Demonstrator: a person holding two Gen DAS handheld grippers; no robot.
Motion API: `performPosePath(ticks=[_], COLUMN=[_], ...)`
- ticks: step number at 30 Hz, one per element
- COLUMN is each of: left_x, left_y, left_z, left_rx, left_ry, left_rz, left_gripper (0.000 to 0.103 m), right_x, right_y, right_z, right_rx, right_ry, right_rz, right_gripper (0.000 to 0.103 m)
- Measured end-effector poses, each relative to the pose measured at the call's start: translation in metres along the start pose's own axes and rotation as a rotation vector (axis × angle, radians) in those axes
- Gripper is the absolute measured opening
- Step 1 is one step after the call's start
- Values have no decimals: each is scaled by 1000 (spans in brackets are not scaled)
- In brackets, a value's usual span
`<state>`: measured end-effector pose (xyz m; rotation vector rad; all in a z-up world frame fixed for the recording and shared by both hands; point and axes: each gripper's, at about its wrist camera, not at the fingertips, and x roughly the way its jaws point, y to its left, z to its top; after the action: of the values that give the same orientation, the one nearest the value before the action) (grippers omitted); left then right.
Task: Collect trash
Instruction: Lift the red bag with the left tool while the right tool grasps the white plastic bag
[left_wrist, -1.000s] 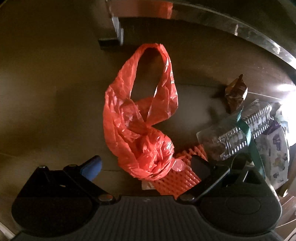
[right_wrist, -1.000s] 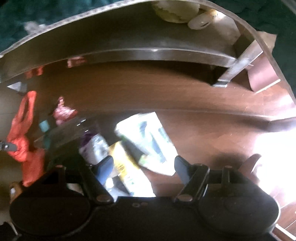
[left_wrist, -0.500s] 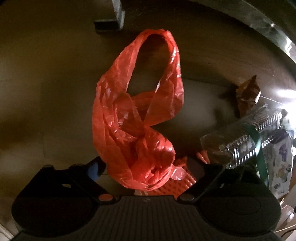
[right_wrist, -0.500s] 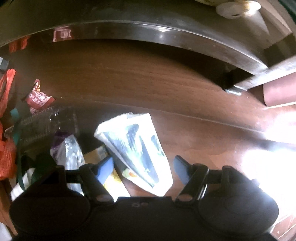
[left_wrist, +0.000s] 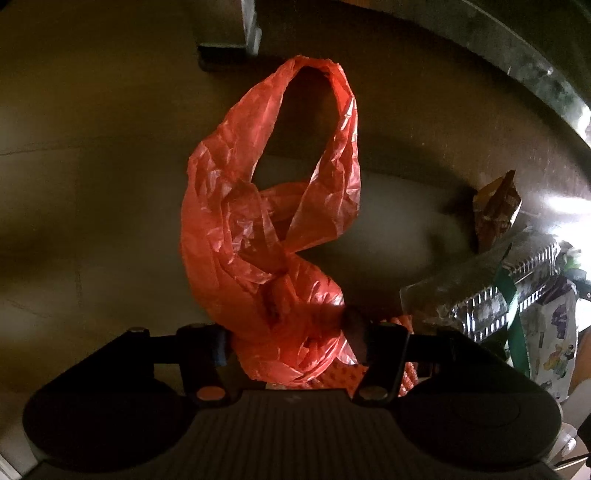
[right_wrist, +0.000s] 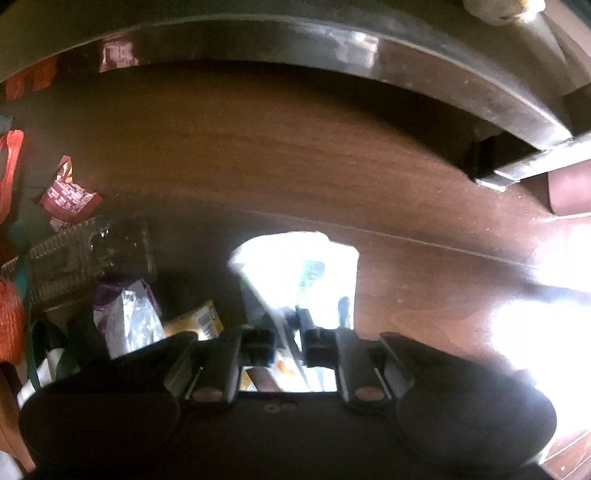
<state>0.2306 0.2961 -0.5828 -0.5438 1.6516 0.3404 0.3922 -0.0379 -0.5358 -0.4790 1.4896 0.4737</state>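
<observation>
My left gripper is shut on a crumpled red plastic bag, whose looped handles reach away over the dark wooden floor. My right gripper is shut on a white printed wrapper that sticks out ahead of the fingers in bright light. Beside it lie a clear crushed plastic bottle, a purple and silver foil packet, a yellow packet and a red snack wrapper. The bottle also shows in the left wrist view.
A brown snack wrapper and a printed packet lie right of the red bag. An orange ridged piece lies under the left gripper. A dark furniture frame with a leg curves across the back. Sunlight glares at the right.
Both grippers have moved down and closed: the left one on the red bag, the right one on the white wrapper. Both were open a second ago.
</observation>
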Motion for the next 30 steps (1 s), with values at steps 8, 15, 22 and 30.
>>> performPosePath(ticks=[8, 15, 22, 30], left_x=[-20, -56, -125, -226], left_y=[0, -1, -53, -123], left_z=[-11, -31, -51, -94], left_rx=[8, 57, 294, 442], left_ry=[-7, 62, -24, -151], left_rz=[-5, -15, 29, -28], left_gripper=[57, 57, 57, 57], right_x=[-43, -118, -208, -319], right_y=[-4, -7, -6, -6], right_z=[-10, -36, -63, -112], right_rx=[38, 125, 171, 158], right_ry=[-45, -106, -200, -338], right_rz=[-54, -46, -12, 46], right_gripper=[1, 1, 1, 1])
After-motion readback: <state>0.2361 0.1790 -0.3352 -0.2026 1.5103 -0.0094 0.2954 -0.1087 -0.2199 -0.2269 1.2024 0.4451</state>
